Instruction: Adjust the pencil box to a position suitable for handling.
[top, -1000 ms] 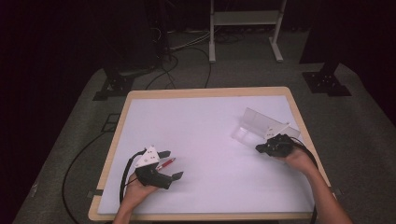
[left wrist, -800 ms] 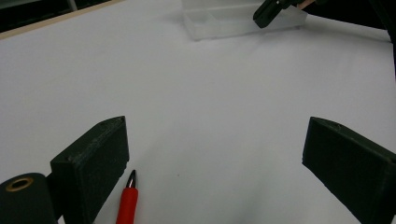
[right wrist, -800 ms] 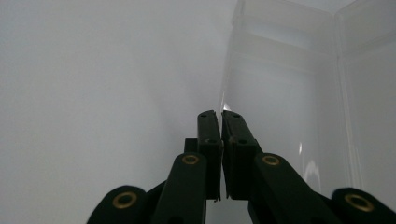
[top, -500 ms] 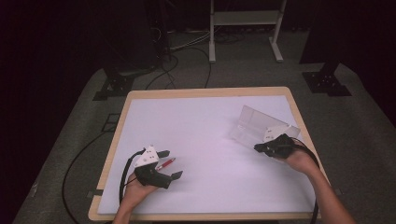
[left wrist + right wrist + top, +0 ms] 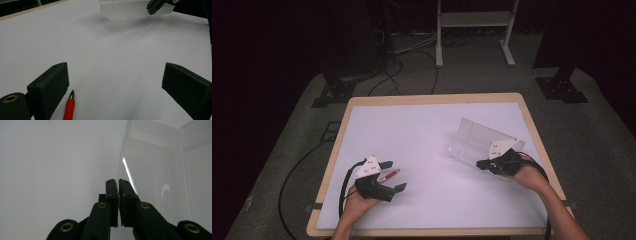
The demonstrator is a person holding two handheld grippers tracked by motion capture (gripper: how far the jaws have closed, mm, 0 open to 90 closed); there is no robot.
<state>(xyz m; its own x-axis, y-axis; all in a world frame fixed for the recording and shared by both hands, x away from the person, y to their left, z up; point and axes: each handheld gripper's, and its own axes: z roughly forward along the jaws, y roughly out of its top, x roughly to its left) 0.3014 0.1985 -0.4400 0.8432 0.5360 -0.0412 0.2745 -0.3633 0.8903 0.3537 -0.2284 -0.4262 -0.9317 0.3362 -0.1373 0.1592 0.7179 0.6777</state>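
Right gripper (image 5: 484,163) clamps the near wall of the clear plastic box (image 5: 479,140), tilted at table's right; left gripper (image 5: 393,175), jaws apart, straddles the red pen (image 5: 389,175)—likely pickup next, needing closure.

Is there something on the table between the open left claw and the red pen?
Nothing visible does. The red pen with a silver tip lies on the white table just inside one jaw of the open left claw.

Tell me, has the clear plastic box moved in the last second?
Yes. The clear plastic box, gripped by the right gripper, has tilted up and shifted slightly toward the table's near edge.
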